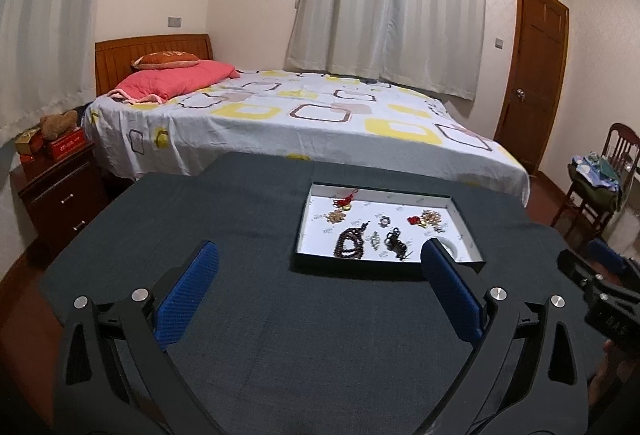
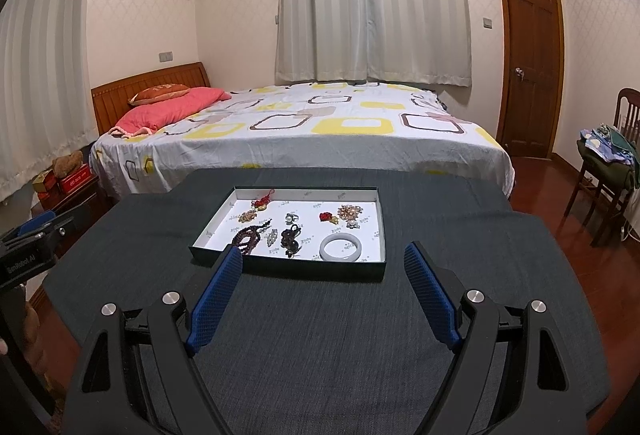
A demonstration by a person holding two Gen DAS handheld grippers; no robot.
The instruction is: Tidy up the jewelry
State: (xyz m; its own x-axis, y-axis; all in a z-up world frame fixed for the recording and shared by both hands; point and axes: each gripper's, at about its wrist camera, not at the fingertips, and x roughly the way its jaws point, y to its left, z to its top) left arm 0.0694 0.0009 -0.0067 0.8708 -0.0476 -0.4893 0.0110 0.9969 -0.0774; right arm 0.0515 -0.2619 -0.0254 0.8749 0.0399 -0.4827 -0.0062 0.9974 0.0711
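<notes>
A shallow black box with a white floor [image 1: 466, 223] [image 2: 382, 231] lies on the dark grey table cloth and holds several jewelry pieces. Among them are dark brown bead strands [image 1: 349, 243] [image 2: 249, 235], a pale jade bangle [image 2: 342, 247], a red knot charm [image 2: 265, 199] and a red brooch [image 2: 326, 217]. My left gripper [image 1: 320, 255] is open, hovering in front of the box's near edge, nothing between its blue pads. My right gripper [image 2: 324, 255] is open too, just before the box, empty. In the left wrist view the bangle [image 1: 450, 247] is half hidden behind the right finger.
The table cloth [image 1: 280, 315] spreads wide around the box. Behind it stands a bed [image 2: 300, 131] with a pink pillow. A nightstand [image 1: 60, 191] is at the left, a chair with clothes [image 2: 608, 163] and a wooden door [image 2: 528, 55] at the right.
</notes>
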